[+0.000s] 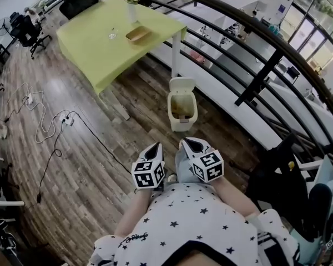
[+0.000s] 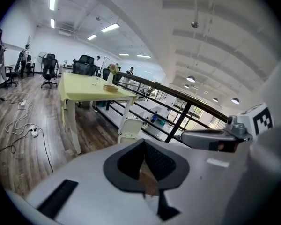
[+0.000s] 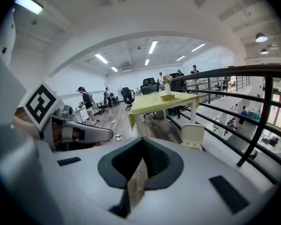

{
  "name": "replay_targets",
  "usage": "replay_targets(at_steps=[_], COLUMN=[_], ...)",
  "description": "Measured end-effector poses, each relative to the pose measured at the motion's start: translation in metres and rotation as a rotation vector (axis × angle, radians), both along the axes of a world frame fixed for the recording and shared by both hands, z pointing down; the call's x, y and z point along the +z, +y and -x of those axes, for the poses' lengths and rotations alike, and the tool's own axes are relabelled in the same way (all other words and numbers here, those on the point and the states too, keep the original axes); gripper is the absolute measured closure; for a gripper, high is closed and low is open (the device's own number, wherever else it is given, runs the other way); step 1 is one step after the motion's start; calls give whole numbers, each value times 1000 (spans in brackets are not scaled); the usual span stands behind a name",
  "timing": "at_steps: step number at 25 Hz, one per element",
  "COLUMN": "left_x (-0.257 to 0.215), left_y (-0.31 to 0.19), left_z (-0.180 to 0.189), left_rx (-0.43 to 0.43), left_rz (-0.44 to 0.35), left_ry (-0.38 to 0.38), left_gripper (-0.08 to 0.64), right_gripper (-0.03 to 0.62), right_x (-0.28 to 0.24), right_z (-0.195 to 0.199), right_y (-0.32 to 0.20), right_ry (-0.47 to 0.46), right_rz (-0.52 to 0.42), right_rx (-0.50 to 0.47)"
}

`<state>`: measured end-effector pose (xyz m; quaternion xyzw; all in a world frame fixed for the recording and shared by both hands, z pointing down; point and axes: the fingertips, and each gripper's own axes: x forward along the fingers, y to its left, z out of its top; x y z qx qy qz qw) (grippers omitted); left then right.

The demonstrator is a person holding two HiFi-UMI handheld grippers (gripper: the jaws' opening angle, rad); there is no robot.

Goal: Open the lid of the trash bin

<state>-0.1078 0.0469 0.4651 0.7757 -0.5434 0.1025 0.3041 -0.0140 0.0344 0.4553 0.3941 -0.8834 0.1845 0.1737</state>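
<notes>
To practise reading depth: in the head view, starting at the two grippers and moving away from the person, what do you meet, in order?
left gripper and right gripper → trash bin → green table → wooden tray → flower vase

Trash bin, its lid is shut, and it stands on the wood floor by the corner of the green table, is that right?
No. The trash bin has its lid up, not shut; the head view looks straight into the open bin. It does stand on the wood floor by the corner of the green table.
</notes>
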Motion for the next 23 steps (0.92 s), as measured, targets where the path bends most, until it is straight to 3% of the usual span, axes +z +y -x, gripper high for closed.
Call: replay_targets(at_steps=[23], left_x=[5], left_y=[-9], left_z=[-1], left_rx=[-2], left_rz=[13], left_ry=[11], left_gripper=[548], right_gripper=[598], right_x=[3], right_z=[1], right_y=[-3], right_ry=[-1], right_rz=[15], right_rx=[-18])
